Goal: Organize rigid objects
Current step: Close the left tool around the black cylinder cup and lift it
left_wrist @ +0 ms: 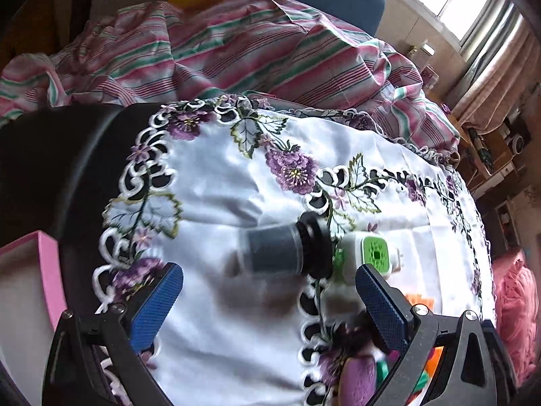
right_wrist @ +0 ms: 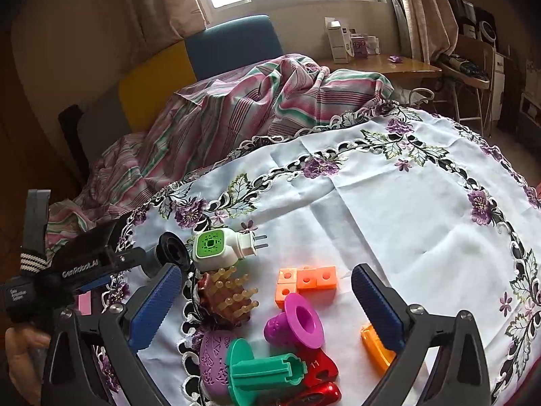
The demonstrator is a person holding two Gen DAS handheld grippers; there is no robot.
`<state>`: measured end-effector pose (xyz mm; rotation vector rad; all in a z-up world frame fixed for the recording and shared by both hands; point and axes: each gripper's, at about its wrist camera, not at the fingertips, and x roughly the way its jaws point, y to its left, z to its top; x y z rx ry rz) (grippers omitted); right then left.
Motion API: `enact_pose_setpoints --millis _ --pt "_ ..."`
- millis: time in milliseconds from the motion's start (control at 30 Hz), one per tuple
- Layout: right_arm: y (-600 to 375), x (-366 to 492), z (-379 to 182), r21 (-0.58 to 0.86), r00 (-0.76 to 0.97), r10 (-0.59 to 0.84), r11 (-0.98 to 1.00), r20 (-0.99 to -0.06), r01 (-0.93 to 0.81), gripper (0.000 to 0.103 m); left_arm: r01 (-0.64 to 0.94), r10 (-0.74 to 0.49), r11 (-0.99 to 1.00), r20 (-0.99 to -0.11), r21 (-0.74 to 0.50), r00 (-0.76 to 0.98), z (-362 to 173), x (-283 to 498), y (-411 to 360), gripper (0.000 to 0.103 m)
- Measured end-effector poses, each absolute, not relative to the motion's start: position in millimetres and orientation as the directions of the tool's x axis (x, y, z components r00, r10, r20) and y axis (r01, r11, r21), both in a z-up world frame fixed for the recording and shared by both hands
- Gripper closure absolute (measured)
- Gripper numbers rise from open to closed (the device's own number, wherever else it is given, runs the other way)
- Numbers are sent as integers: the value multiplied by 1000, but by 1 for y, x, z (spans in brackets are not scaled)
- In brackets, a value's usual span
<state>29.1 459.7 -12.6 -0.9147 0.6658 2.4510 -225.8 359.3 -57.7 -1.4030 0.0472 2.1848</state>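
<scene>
A grey cylinder with a black cap lies on its side on the white embroidered tablecloth, blurred. It is just ahead of my left gripper, which is open and holds nothing. A white and green plug-in device rests against the cap. My right gripper is open above a cluster of toys. These are orange cubes, a magenta spool, a green spool, a red piece, an orange curved piece, a brown bristle brush and a purple patterned piece.
A pink box stands off the table's left edge. Striped pink and green fabric is heaped behind the table, with a blue and yellow chair back beyond. The left gripper body and a hand show at the left of the right wrist view.
</scene>
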Motion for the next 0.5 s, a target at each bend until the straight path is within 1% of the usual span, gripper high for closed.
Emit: enact_pose_setpoints --millis 233,267,300,333,433,500 --pt "460 27 -16 285 -679 213 -790 -702 -543 0 -442 382 -865 -883 -238 -272 -83 -248 381 1" --pt "459 27 -17 282 -677 214 -791 -704 -543 0 -439 385 -864 -886 -248 -257 -88 -249 381 5" --pt "458 26 -17 278 -674 212 -794 -707 -541 0 -441 394 -858 -888 -263 -236 -92 -250 380 23" --pt "457 25 -17 273 -672 213 -796 -710 -540 0 -452 413 -844 -887 -288 -207 -96 -249 380 31" --pt "455 25 -17 253 -666 222 -804 -712 -538 1 -459 444 -834 -866 -305 -231 -91 -239 369 33" --pt "455 25 -18 252 -664 218 -806 -715 -536 3 -482 437 -834 -855 -269 -279 -83 -229 359 33"
